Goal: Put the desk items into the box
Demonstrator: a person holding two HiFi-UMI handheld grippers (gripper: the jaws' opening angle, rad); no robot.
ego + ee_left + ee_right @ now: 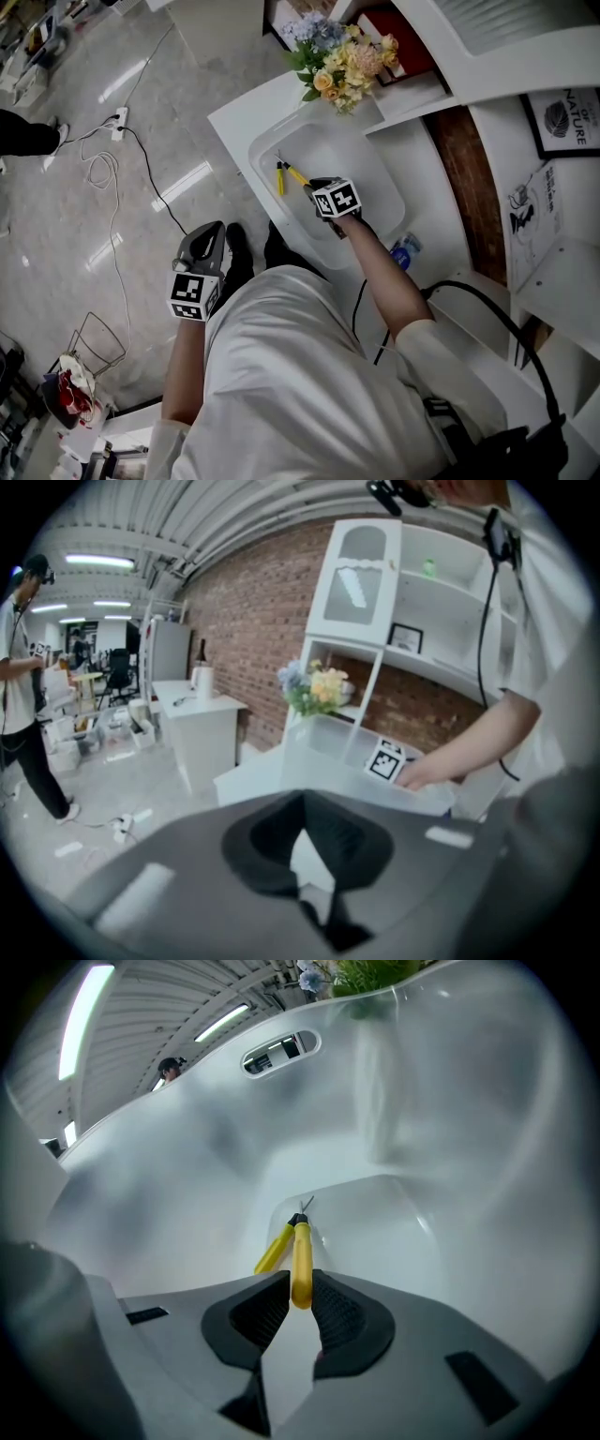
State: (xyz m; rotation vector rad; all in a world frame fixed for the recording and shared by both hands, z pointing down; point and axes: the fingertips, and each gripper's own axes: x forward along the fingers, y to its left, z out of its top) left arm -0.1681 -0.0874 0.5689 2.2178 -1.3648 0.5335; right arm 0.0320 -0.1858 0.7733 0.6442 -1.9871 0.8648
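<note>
The right gripper (300,1283) is inside the box (361,159), its jaws narrowed onto 1 yellow handle of the cutters (300,1246). The pads clamp that handle near its end, while the 2nd handle splays free to one side. The cutters hang nose-down toward the box floor, close to the wall farthest from the person; whether the nose already touches the floor cannot be told. The left gripper (300,797) hangs outside the box, well apart from it on the person's side, with its jaws closed together and nothing between them. The step in hand appears to be setting the cutters down. To do it well, the nose should probably rest on the box floor before the pads part, so the tool lies over instead of dropping and bouncing. The loose handle may swing as the grip lets go, so a slow release is safer. The gripper should then leave straight up, clear of the box wall and of the flowers (342,61) beyond the box's far rim.
</note>
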